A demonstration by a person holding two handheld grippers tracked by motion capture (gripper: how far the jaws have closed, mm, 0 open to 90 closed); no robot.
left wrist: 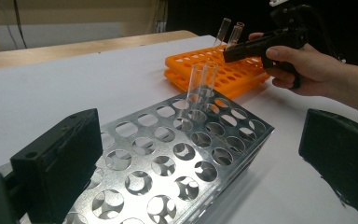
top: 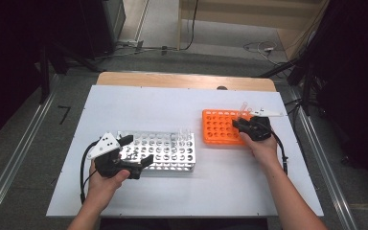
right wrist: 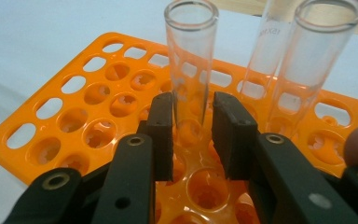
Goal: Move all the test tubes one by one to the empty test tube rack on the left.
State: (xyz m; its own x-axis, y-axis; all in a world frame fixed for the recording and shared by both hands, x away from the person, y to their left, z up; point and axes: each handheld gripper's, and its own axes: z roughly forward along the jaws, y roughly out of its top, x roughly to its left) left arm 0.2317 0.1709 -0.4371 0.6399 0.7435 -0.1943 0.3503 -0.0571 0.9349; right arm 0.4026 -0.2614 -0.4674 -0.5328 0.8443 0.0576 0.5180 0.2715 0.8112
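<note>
The right gripper (right wrist: 193,135) clamps its fingers on a glass test tube (right wrist: 191,70) standing in the orange rack (top: 220,127), at three o'clock on the tabletop (top: 139,103). A tilted lift could jam it against neighbouring tubes. The left gripper (top: 136,151) holds its fingers wide around the metal rack (top: 172,148).

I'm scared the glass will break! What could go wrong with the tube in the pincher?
The right gripper has a clear test tube between its pads over the orange rack. Squeezed too hard, the thin glass might crack. Another tube stands close beside it, so a sideways tilt could knock them together. If the grip slips, the tube may drop.
</note>
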